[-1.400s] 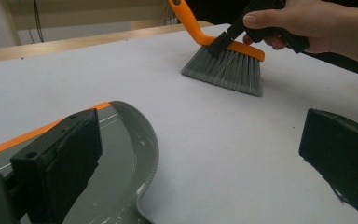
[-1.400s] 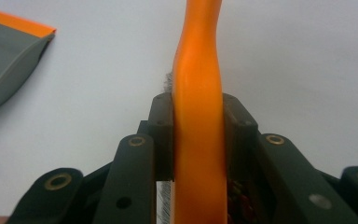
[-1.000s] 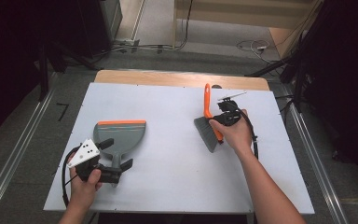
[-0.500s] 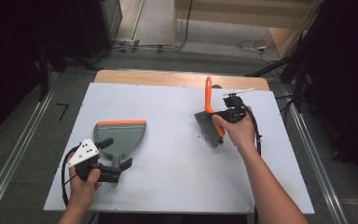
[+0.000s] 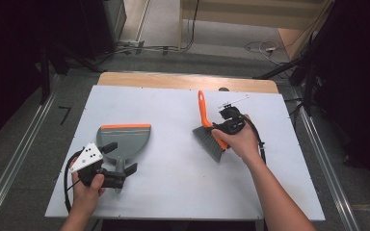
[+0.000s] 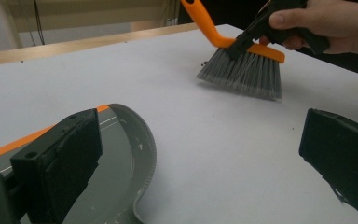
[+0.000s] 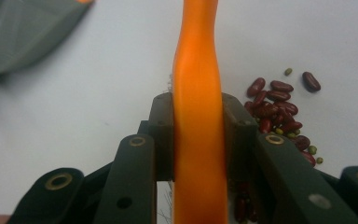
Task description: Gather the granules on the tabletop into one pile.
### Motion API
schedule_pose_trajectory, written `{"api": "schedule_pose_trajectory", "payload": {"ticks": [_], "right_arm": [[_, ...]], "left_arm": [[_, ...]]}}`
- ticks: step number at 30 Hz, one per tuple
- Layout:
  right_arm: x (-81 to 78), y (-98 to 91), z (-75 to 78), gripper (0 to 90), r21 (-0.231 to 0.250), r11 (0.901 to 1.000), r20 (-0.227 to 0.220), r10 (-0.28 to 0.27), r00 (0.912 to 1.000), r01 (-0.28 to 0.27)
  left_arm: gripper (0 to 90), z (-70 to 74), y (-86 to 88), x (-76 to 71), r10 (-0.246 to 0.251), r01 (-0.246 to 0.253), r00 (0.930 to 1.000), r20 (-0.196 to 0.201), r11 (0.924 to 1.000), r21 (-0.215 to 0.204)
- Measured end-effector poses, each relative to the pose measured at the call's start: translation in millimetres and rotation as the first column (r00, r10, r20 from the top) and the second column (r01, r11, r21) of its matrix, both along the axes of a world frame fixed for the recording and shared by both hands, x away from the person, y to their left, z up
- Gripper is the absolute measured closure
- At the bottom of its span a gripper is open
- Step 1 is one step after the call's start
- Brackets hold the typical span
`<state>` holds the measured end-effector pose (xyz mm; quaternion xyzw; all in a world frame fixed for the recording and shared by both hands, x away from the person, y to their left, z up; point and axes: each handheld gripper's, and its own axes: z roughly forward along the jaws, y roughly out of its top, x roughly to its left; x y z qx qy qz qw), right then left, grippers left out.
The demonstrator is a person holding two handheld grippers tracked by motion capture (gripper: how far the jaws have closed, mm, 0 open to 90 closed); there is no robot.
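**Orange-handled brush: shifted a little toward the dustpan, beans not yet collected**

Item 1, brush. Grey bristles, orange plastic handle. It is held on the right half of the white table, bristles down on the surface and handle rising away from the person. Compared with a second ago, the handle tip is leaned further left and the bristle head is set slightly nearer the person and the dustpan. The displacement is small.

Item 2, right gripper. Its jaws are pressed flat against both sides of the orange handle, and the grip is unchanged over the last second.

Item 3, beans. A loose cluster of red beans with a few small green ones is seen just beside the brush in the right gripper view. They are not yet swept.

Item 4, dustpan. Grey with an orange lip, it lies flat on the left half of the table, well apart from the brush, and is not displaced.

Item 5, left gripper. The jaws are spread wide at the pan's handle end. Whether the left jaw touches the pan's rim cannot be told, possibly only just.

Assessment: the change is judged to be the opening of a sweeping stroke. Most of the distance to the pan is still to be covered.
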<state>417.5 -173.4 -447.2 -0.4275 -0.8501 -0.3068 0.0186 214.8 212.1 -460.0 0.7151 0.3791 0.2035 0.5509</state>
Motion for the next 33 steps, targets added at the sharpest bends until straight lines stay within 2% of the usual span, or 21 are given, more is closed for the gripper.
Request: {"api": "schedule_pose_trajectory", "payload": {"ticks": [2,5,7,11,16,19,22,28,33], "right_arm": [[3.4,-2.2,-2.2,68.5,0.004,1.0,0.015,0.006,0.9999,-0.006],[6.0,-7.4,-0.2,68.5,-0.027,0.9996,0.035,-0.012,0.9993,0.013],[5.8,-13.0,2.1,68.5,-0.022,0.9996,0.043,-0.014,0.999,0.015],[-1.8,-24.1,11.5,68.6,0.033,0.9992,0.062,-0.025,0.9978,0.023],[-20.9,-38.9,23.3,68.5,0.09,0.9958,0.113,-0.026,0.9933,0.016],[-34.3,-52.8,28.6,68.5,0.122,0.9922,0.139,-0.042,0.9895,0.025],[-48.8,-69.3,30.6,68.5,0.158,0.9865,0.158,-0.068,0.9852,0.042],[-77.5,-104.5,25.5,68.5,0.196,0.9781,0.193,-0.107,0.9753,0.068],[-100.1,-133.6,17.1,68.5,0.236,0.967,0.195,-0.144,0.9702,0.096]], "left_arm": [[0.0,-0.2,0.6,0.0,0.002,-0.002,1.0,0.0,1.0,0.0],[0.0,-0.4,2.1,0.4,0.004,-0.004,1.0,-0.003,1.0,-0.002],[0.0,-0.4,2.7,0.6,0.006,-0.006,1.0,-0.002,1.0,-0.003],[0.0,-0.2,3.1,0.5,0.008,-0.008,1.0,-0.002,1.0,-0.002],[0.0,-0.3,2.1,0.2,0.008,-0.008,1.0,-0.002,1.0,-0.002],[0.0,0.0,2.4,0.1,0.008,-0.008,1.0,-0.002,1.0,0.0],[0.0,0.2,3.4,0.3,0.007,-0.007,1.0,-0.001,0.9998,-0.017],[0.0,1.2,5.3,-0.5,0.014,-0.014,0.9999,0.001,0.9997,-0.021],[0.0,2.2,6.0,-0.9,0.015,-0.015,0.9999,0.007,0.9996,-0.022]]}}
